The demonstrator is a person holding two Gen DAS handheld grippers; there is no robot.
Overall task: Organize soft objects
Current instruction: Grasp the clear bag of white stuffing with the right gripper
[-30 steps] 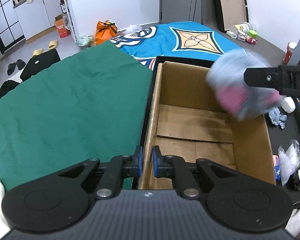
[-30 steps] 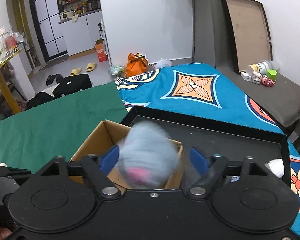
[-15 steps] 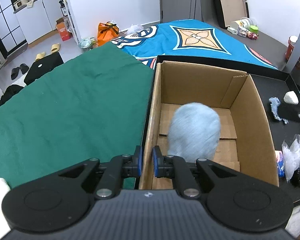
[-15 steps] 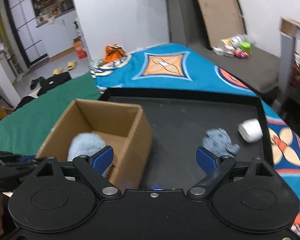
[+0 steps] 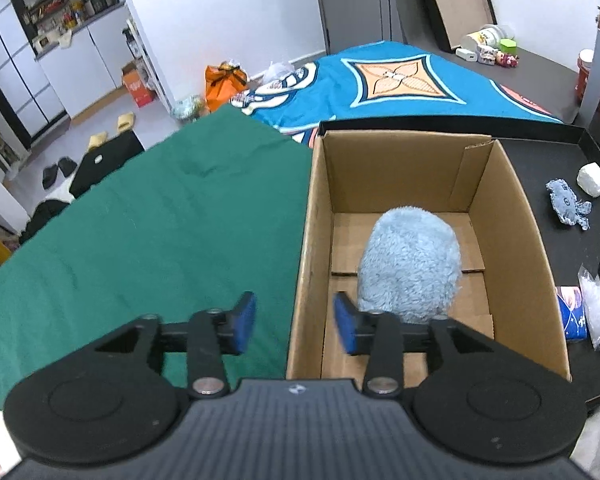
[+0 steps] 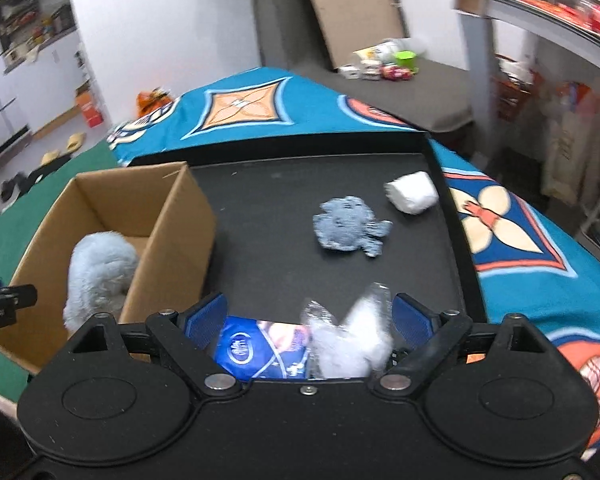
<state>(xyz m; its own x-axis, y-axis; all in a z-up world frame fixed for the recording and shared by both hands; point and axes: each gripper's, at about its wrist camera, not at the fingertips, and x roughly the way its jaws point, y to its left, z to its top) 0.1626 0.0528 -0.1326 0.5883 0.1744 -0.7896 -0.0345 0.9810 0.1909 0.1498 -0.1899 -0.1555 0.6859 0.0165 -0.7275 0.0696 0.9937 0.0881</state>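
Inside the cardboard box (image 5: 396,168), seen from the left wrist, a fluffy blue plush (image 5: 410,264) sat on the floor flaps; the left tongs (image 5: 295,323) stood wide apart and empty, straddling the box's near-left wall, with green cloth (image 5: 140,220) alongside. From the right wrist, the right tongs (image 6: 309,320) gaped empty over a blue packet (image 6: 256,350) and a crinkled clear bag (image 6: 350,340) on the black tray (image 6: 268,208), where a small blue knitted toy (image 6: 346,226) and a white roll (image 6: 412,192) lay farther off.

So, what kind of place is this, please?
Probably a lived-in home, not a lab: slippers lie on the floor by white kitchen cupboards, and a patterned blue blanket covers the surface behind the cardboard box.
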